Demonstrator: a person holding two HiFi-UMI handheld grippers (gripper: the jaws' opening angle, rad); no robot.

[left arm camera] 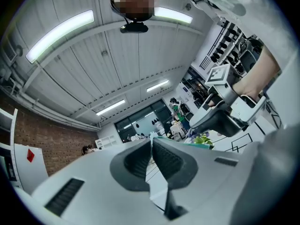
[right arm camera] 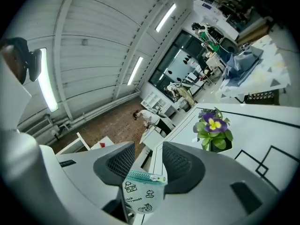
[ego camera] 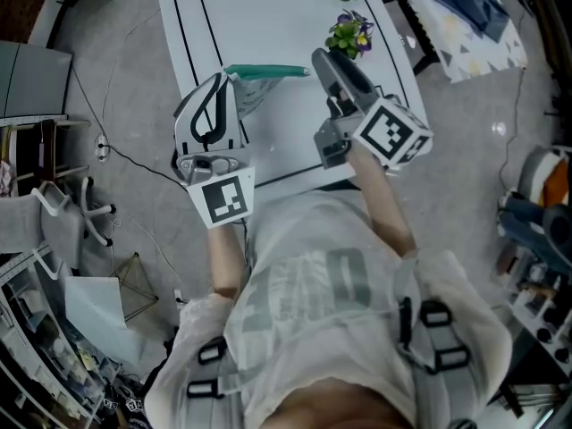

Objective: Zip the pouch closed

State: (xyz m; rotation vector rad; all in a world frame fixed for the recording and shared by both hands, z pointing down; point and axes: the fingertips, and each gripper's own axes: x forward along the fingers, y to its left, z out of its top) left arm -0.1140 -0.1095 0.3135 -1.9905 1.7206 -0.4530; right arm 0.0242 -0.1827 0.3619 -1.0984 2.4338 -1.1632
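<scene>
Pouch (ego camera: 256, 80), small and pale with a teal zip (ego camera: 266, 71) along its top edge, is held up in the air over a white worktop (ego camera: 268, 16) marked with black lines. Seen from the head view, it hangs just left of a potted flower (ego camera: 349, 36) and a little nearer the person than that flower.

The left hand-held gripper (ego camera: 230, 84) is at the pouch's end farther from the flower. Its own view shows its jaws (left arm camera: 151, 143) pressed together on a thin pale edge of the pouch, pinching it firmly.

The right hand-held gripper (ego camera: 318, 61) is at the pouch's end nearer the flower, just below and left of the flower in the head view. Its jaws (right arm camera: 149, 146) stand wide apart. The end of the pouch (right arm camera: 143, 198) sits in the gap between them, printed with small cartoon drawings, and the pads do not squeeze it.

The zip's slider (right arm camera: 157, 177) lies at this end. The teeth look closed along the short stretch in sight, though the rest of the zip is too small to judge.

In the right gripper view the flower (right arm camera: 213, 130), purple and yellow with green leaves, stands on the worktop beyond the jaws, to their right.
</scene>
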